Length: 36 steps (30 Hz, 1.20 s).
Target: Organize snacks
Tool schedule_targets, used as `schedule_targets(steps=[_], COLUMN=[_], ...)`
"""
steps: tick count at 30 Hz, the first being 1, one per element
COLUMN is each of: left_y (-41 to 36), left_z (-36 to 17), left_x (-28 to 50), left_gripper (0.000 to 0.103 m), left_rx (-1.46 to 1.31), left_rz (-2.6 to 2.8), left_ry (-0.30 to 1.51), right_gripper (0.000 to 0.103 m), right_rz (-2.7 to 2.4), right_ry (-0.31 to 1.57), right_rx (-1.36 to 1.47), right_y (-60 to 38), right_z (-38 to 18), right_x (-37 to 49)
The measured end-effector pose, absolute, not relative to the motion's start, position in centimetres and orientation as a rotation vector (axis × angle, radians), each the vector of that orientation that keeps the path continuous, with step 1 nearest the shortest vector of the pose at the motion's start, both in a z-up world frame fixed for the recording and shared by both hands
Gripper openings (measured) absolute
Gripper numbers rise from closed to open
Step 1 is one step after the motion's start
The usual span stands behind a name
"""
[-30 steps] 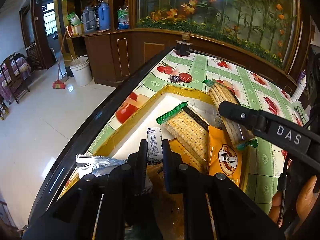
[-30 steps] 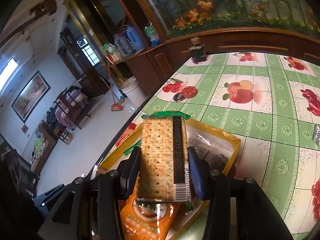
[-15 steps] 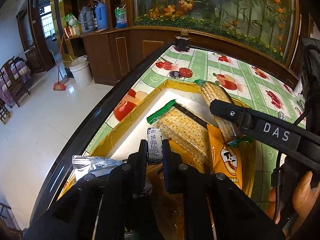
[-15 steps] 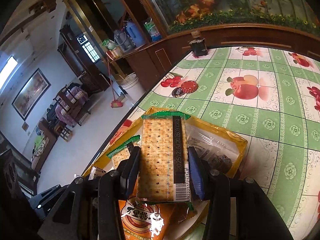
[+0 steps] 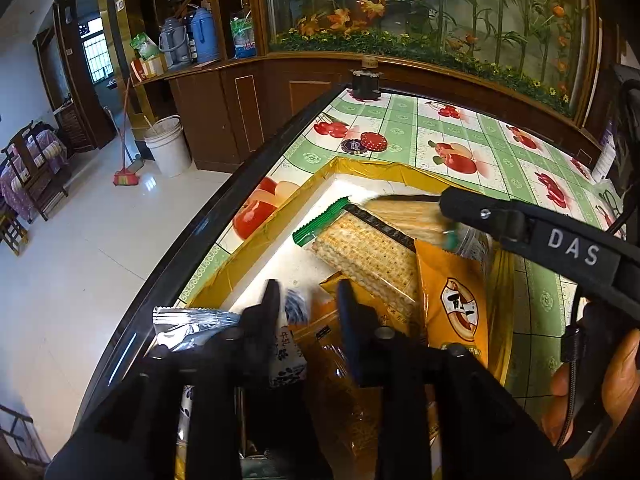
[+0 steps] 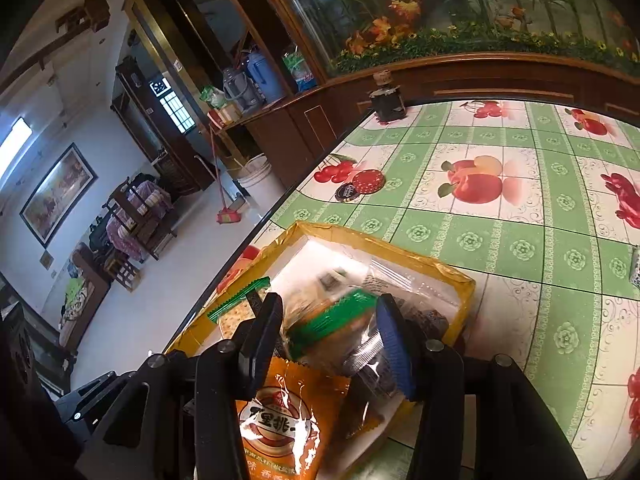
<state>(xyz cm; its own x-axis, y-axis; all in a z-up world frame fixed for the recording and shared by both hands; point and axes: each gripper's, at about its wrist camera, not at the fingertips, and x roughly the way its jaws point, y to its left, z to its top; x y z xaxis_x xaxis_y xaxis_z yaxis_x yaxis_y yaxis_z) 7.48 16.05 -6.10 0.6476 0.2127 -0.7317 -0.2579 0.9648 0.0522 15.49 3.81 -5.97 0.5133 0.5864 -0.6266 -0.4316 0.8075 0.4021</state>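
Left wrist view: left hand-held gripper (image 5: 307, 300) hangs over the near end of the yellow tray (image 5: 256, 236), jaws part open and just been opening. The small white-and-blue snack packet (image 5: 289, 340) sits in the gap against the left finger; pads no longer clamp it. A silver foil packet (image 5: 188, 322) lies at the tray's near-left corner. A green-ended cracker pack (image 5: 366, 250) lies flat mid-tray, with an orange snack bag (image 5: 456, 300) just beside it on the right.

The right hand-held gripper (image 6: 330, 322) is over the tray's right side, jaws at a middling gap and just been opening. A second cracker pack (image 6: 336, 320) is between them, motion-blurred and tilted (cannot tell if the pads touch it). In the left wrist view, that pack (image 5: 404, 212) shows as a blur at the right finger's tip, above the tray. Under it in the right wrist view: the orange bag and a clear bag of dark pieces (image 6: 424, 308) at the tray's far-right corner.

The tray sits at the left edge of the table (image 6: 500, 240), on a green-checked fruit-print cloth. A person's hand (image 5: 592, 384) grips the right gripper's handle.
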Motion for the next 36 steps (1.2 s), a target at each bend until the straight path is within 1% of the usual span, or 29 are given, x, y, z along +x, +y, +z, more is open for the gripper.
schedule_targets(steps=[1, 2, 3, 5, 7, 13, 16, 20, 24, 26, 30, 32, 33, 36], left_y=[16.0, 16.0, 15.9, 15.4, 14.9, 14.7, 14.7, 14.7, 14.4, 14.2, 13.8, 13.6, 13.6, 13.5], left_z=[-6.0, -5.9, -5.7, -5.4, -5.0, -3.7, -3.0, -2.2, -1.5, -1.2, -0.6, -0.2, 0.0, 0.5], left_x=[7.3, 7.1, 6.9, 6.5, 6.0, 4.6, 3.9, 3.0, 2.0, 1.5, 0.1, -0.7, -1.0, -2.4], left_gripper=[0.051, 0.059, 0.061, 0.069, 0.072, 0.073, 0.078, 0.079, 0.08, 0.083, 0.083, 0.083, 0.083, 0.086], left_rx=[-0.061, -0.062, -0.059, -0.025, 0.001, 0.006, -0.008, -0.014, -0.009, -0.003, 0.009, 0.017, 0.019, 0.022], left_rz=[0.264, 0.262, 0.263, 0.281, 0.289, 0.297, 0.306, 0.317, 0.327, 0.339, 0.349, 0.357, 0.36, 0.369], left_ry=[0.816, 0.807, 0.798, 0.778, 0.756, 0.718, 0.702, 0.681, 0.668, 0.651, 0.613, 0.595, 0.587, 0.562], right_gripper=[0.051, 0.052, 0.052, 0.052, 0.053, 0.057, 0.058, 0.065, 0.068, 0.071, 0.072, 0.078, 0.079, 0.079], right_rz=[0.616, 0.614, 0.613, 0.615, 0.615, 0.621, 0.625, 0.633, 0.642, 0.656, 0.692, 0.699, 0.703, 0.718], right_ry=[0.83, 0.83, 0.831, 0.824, 0.812, 0.778, 0.758, 0.732, 0.713, 0.711, 0.715, 0.716, 0.717, 0.719], right_rx=[0.214, 0.222, 0.23, 0.243, 0.25, 0.283, 0.291, 0.276, 0.253, 0.237, 0.209, 0.193, 0.189, 0.175], right_y=[3.5, 3.3, 3.0, 2.5, 2.1, 0.5, -0.3, -0.9, -1.4, -1.5, -1.7, -1.8, -1.9, -2.1], right_z=[-6.0, -5.9, -5.8, -5.6, -5.2, -3.8, -3.0, -2.2, -1.6, -1.5, -1.7, -1.7, -1.8, -1.9], right_x=[15.4, 15.3, 15.2, 14.9, 14.4, 12.5, 11.4, 9.7, 8.0, 7.4, 5.7, 4.8, 4.5, 3.2])
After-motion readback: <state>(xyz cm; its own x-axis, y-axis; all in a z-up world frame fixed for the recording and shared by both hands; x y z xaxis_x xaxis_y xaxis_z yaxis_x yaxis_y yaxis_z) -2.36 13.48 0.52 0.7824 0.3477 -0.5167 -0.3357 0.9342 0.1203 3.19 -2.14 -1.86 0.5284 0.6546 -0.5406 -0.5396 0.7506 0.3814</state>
